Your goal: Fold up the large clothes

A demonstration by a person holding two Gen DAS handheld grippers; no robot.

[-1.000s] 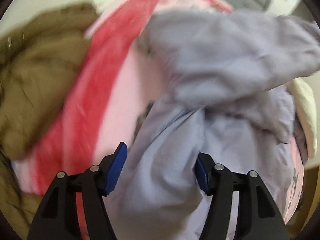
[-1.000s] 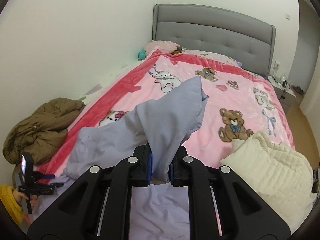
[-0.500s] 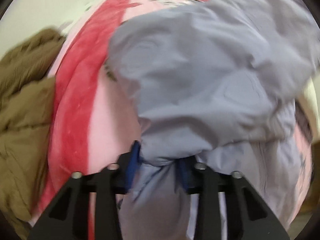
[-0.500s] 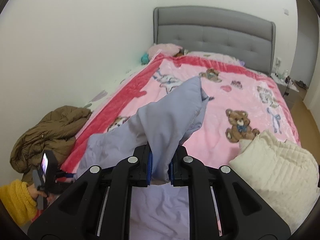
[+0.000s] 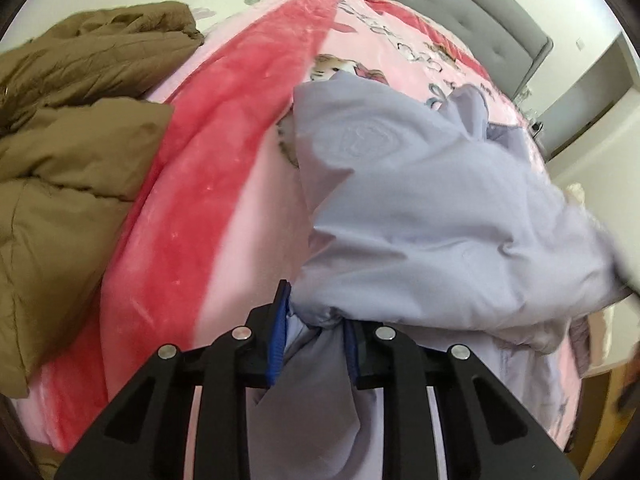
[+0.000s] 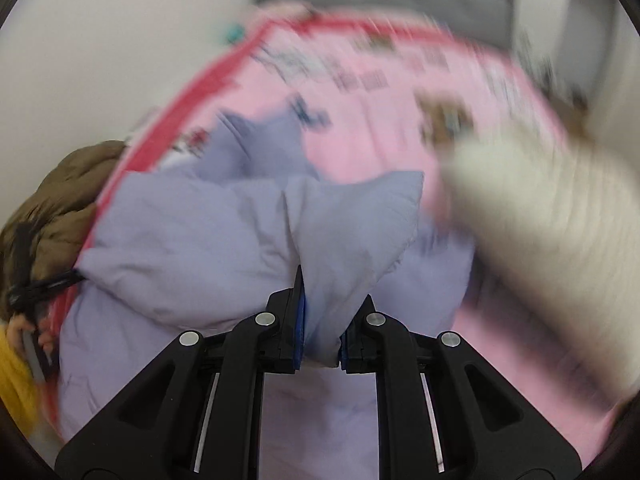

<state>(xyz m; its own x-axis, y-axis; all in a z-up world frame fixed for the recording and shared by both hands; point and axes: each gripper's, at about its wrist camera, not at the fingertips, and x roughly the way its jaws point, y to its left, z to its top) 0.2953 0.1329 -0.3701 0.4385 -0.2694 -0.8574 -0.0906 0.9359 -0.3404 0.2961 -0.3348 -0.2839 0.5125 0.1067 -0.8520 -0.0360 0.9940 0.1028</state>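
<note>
A large lavender padded garment (image 5: 420,200) lies bunched on the near end of a bed with a pink and red cartoon blanket (image 5: 224,152). My left gripper (image 5: 314,340) is shut on a bunched edge of it at the bed's left side. In the blurred right wrist view the same garment (image 6: 200,248) spreads left, and my right gripper (image 6: 320,344) is shut on another fold of it. The left gripper and the hand holding it (image 6: 32,292) show at the left edge there.
A brown puffer coat (image 5: 68,152) is piled at the bed's left side, also seen in the right wrist view (image 6: 60,200). A cream quilted garment (image 6: 540,240) lies on the right. A grey headboard (image 5: 480,28) stands at the far end.
My left gripper was open around the lavender fabric, then closed on it and drew back. My right gripper, still holding its fold, swung down fast toward the bed; its view is now blurred.
</note>
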